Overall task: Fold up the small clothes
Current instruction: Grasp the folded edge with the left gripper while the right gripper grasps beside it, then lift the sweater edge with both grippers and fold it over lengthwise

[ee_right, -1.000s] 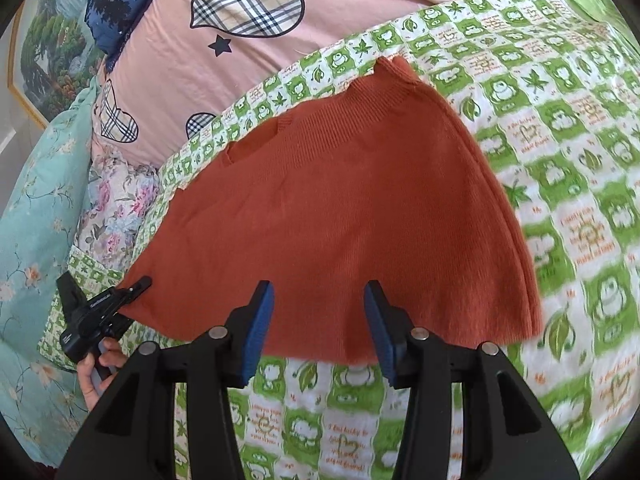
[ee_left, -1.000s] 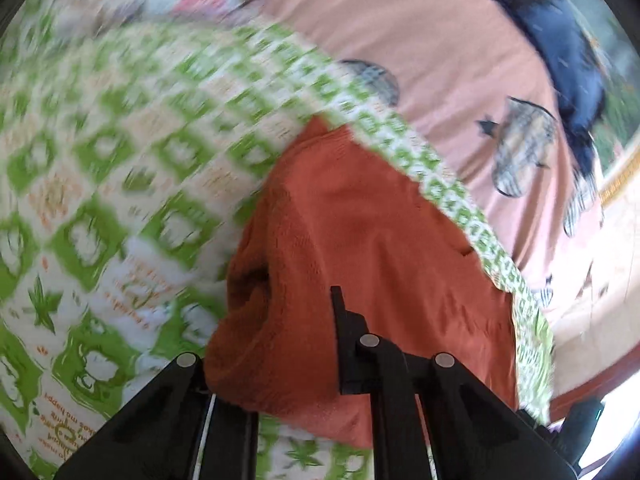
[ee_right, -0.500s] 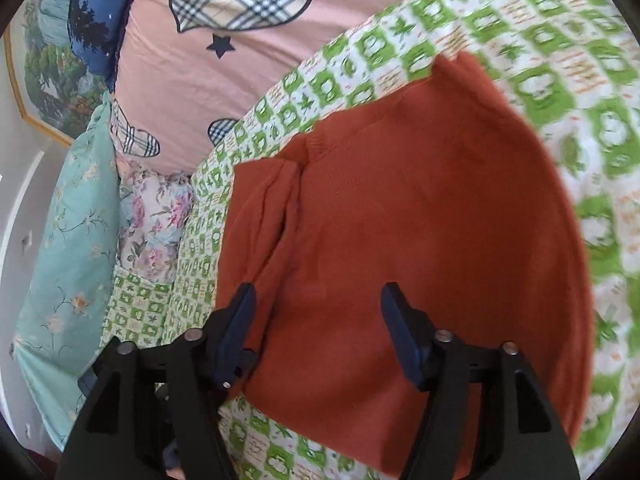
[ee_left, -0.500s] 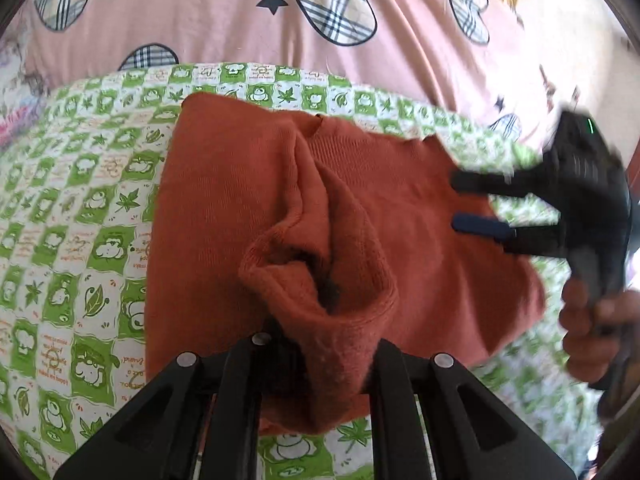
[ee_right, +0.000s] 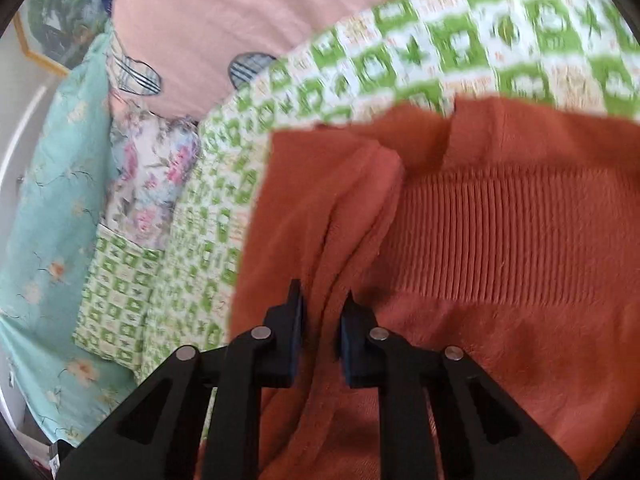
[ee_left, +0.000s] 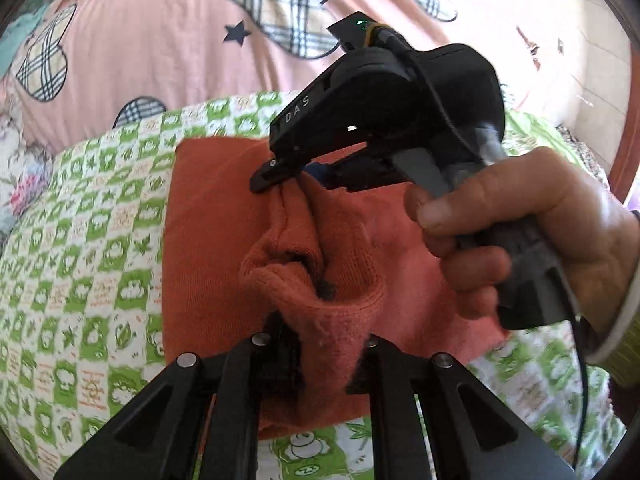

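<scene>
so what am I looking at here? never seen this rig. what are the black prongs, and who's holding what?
No robot: a person holds a two-finger clamp tool in each hand, with a fisheye camera on each looking along its fingers. The black prongs at the bottom are each tool's own fingers. In the left view, the left gripper is shut on a bunched fold of the orange sweater, and the right hand brings its tool in. In the right view, the right gripper is closing its jaws around a ridge of sweater. Underneath lies a green checked blanket.
</scene>
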Available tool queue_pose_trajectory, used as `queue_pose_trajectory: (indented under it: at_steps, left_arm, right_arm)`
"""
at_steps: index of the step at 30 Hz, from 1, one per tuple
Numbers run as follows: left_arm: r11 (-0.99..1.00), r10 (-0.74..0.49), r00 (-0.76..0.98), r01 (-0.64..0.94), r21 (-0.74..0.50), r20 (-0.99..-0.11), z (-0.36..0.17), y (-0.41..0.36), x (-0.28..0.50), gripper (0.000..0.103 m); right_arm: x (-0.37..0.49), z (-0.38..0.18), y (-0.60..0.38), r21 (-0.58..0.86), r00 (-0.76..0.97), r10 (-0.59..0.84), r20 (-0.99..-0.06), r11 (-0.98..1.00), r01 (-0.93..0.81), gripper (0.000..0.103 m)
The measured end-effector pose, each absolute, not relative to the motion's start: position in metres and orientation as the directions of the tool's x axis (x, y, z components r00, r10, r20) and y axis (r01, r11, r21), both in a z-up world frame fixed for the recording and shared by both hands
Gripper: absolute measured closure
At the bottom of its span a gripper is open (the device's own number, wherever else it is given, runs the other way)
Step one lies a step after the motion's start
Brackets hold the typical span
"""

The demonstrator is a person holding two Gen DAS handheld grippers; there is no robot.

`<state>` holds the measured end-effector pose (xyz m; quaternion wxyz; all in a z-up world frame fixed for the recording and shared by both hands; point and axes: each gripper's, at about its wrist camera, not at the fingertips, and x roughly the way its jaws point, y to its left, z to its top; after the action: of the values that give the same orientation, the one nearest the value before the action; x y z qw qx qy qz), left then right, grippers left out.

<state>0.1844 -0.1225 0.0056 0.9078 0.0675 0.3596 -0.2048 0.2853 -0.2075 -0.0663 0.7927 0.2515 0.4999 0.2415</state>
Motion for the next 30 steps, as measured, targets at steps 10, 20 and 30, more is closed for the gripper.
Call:
queue_pose_trajectory:
  at_steps: [10,20,30]
  left_arm:
    - [0.782,-0.573,0.508,0.573,-0.245,-0.643,0.037,-0.213,0.185,0.093]
    - [0.77,-0.571,0.434,0.577,-0.272,-0.697,0.001,-0.27,0.19,0.093]
    - [0.736,-0.592,0.344,0.598,-0.315,-0.729,-0.017,-0.276,0.195,0.068]
  right_arm:
    - [0.239,-0.027,-0.333,0.493,0.497,0.459,-0.736,0.867,-0.069,0.087]
    - [0.227,-0.047,-0.37,0.445,0.523,0.4,-0.752,0.894,-0.044,0.087]
    - [0.207,-0.065,-0.387,0.365,0.53,0.276,-0.802,0.929,0.068,0.063]
